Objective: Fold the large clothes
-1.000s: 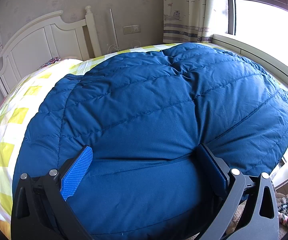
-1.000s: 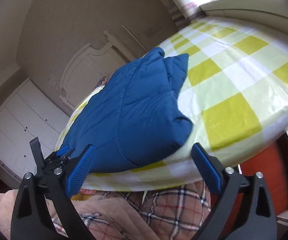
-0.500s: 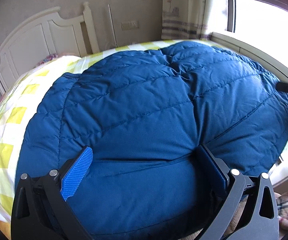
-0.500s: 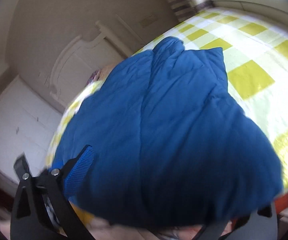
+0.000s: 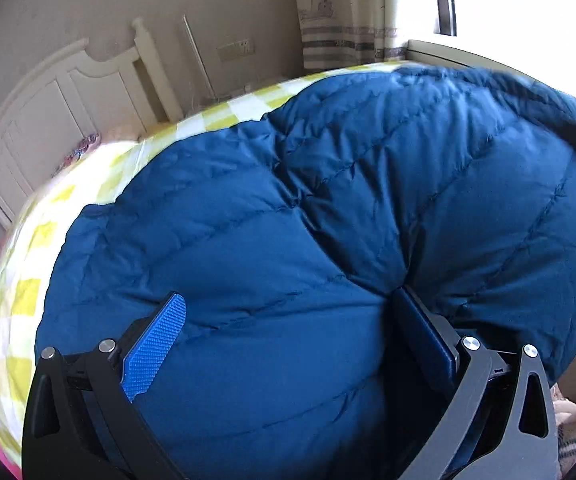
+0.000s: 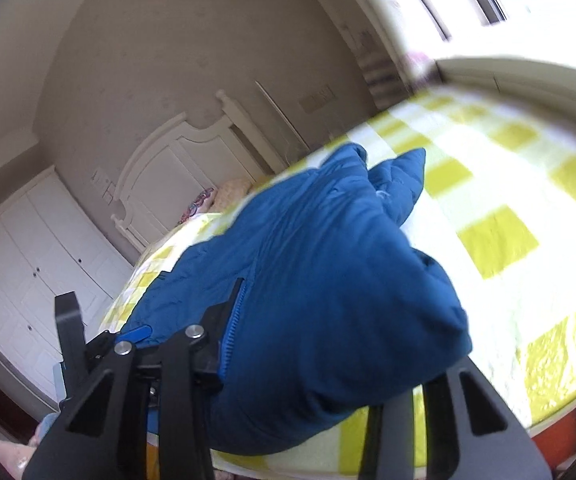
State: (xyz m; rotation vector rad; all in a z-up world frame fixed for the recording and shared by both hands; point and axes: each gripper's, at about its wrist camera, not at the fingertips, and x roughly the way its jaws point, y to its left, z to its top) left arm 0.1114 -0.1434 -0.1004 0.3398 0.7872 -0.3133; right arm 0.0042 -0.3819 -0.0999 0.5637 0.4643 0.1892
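L wrist view: blue quilted down jacket point(image 5: 327, 208) fills most of frame, lying on bed w/ yellow-and-white checked cover point(image 5: 28, 292). Left gripper point(image 5: 291, 332) fingers spread wide; a puffy roll of jacket hem bulges up between them. L-side finger pad point(image 5: 156, 344), blue textured face, stands clear on the near side of the fabric, its tip touching or just beside the quilting, can't tell which. R-side finger point(image 5: 423, 332) is pressed into a deep crease where two quilted lobes meet; fabric wraps over its tip. So: fingers apart, fabric in the gap, no pinch closed on it.

R wrist view (some motion blur): same jacket point(image 6: 319, 280) bunched into a lifted fold over near edge of bed cover point(image 6: 499, 240), far end w/ two pointed lobes lying flat toward headboard. Right gripper point(image 6: 315, 360): L-side finger point(image 6: 228, 320) shows a thin strip of blue pad edge against jacket's side; R-side finger hidden under/behind fabric, only its black linkage visible bottom right. Fabric mass sits between the two finger arms and drapes over them. Arms look drawn partly in around the cloth; pad contact not visible, so can't tell if grip is closed.

Left gripper also visible in R view at lower left edge of the jacket point(image 6: 88, 344).

Bkgd: white headboard point(image 5: 68, 96), striped curtain point(image 5: 339, 12), bright window point(image 5: 527, 8), white wardrobe doors point(image 6: 36, 264).
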